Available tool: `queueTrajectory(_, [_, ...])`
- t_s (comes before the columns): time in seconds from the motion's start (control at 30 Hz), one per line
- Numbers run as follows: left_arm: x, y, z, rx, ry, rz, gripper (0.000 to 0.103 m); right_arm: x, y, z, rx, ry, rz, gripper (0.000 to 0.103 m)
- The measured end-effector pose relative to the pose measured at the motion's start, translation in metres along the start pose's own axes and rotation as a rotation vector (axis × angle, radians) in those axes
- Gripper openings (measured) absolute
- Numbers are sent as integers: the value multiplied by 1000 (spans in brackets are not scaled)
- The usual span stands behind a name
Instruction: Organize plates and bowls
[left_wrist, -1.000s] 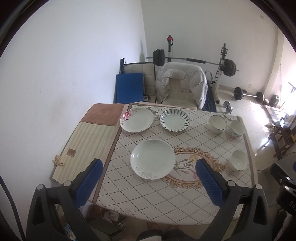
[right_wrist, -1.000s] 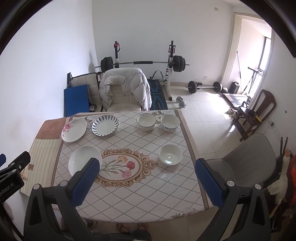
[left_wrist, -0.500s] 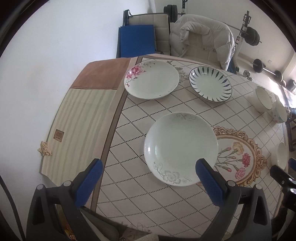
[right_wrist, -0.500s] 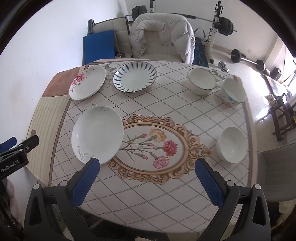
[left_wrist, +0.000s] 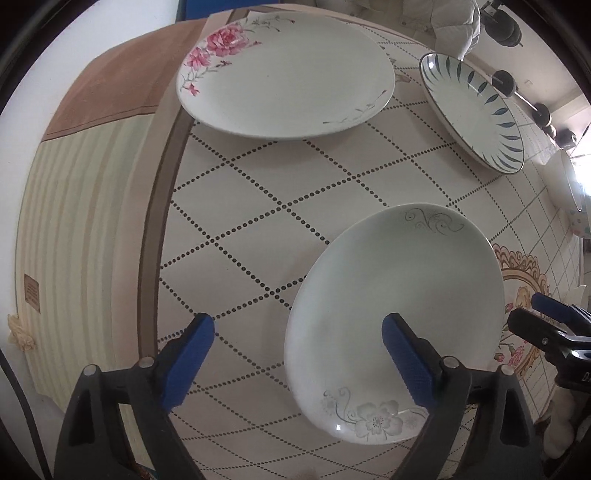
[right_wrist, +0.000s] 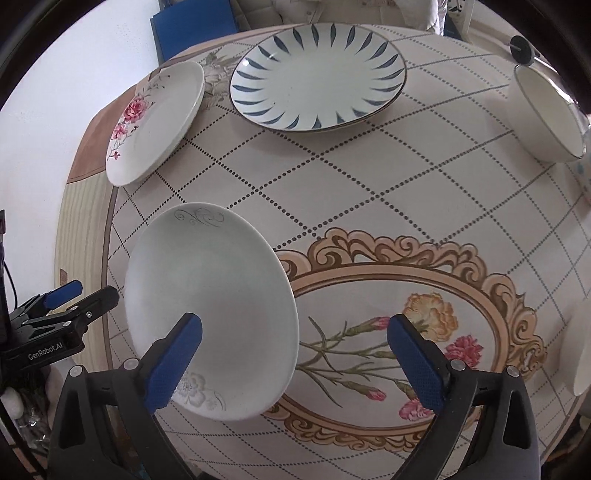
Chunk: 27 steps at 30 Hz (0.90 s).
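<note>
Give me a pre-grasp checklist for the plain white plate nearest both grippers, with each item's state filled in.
1. Left gripper open, jaws just closing a little, nothing held: ok.
2. Right gripper open and empty: ok.
3. White plate unstacked, nothing on it: ok.
4. Plate rim between the left fingers: ok.
5. Pink-flower plate and blue-leaf plate lie apart from it: ok.
6. Fingers low enough to catch the rim: cannot tell.

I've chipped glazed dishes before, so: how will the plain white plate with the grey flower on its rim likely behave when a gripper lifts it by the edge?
The white plate with the grey flower looks glazed and glossy, so probably slippery between pads. It looks like rigid ceramic: likely stiff, but chippable if dropped. It lies flat on the checked tablecloth, so its low rim may be hard to get under.
</note>
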<state>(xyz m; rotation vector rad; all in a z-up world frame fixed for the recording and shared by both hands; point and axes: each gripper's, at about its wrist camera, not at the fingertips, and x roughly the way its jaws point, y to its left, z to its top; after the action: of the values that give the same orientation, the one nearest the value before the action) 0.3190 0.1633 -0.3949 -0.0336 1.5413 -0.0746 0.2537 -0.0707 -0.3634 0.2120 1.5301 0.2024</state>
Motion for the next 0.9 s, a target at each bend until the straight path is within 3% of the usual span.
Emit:
queueTrajectory(0.2, [17, 10, 1, 10, 64, -104, 62, 39, -1, 5, 14, 85, 59, 92])
queueTrajectory(0.27, [21, 11, 0, 14, 83, -118, 47, 47, -2, 4, 28, 106, 84, 84])
queueTrajectory(0.33, [24, 10, -3, 21, 96, -137, 41, 52, -5, 4, 54, 121, 103, 65])
queueTrajectory(0.43, [28, 7, -7, 37, 105, -146, 38, 58, -8, 4, 68, 131, 91, 40])
queueTrajectory(0.53, [30, 8, -11, 37, 109, -143, 37, 63, -6, 6, 70, 130, 109, 29])
queueTrajectory(0.7, [33, 14, -16, 31, 102, -148, 30, 70, -5, 6, 74, 156, 155, 20])
queueTrajectory(0.9, [40, 23, -16, 16, 95, -150, 27, 70, -4, 5, 80, 138, 165, 19])
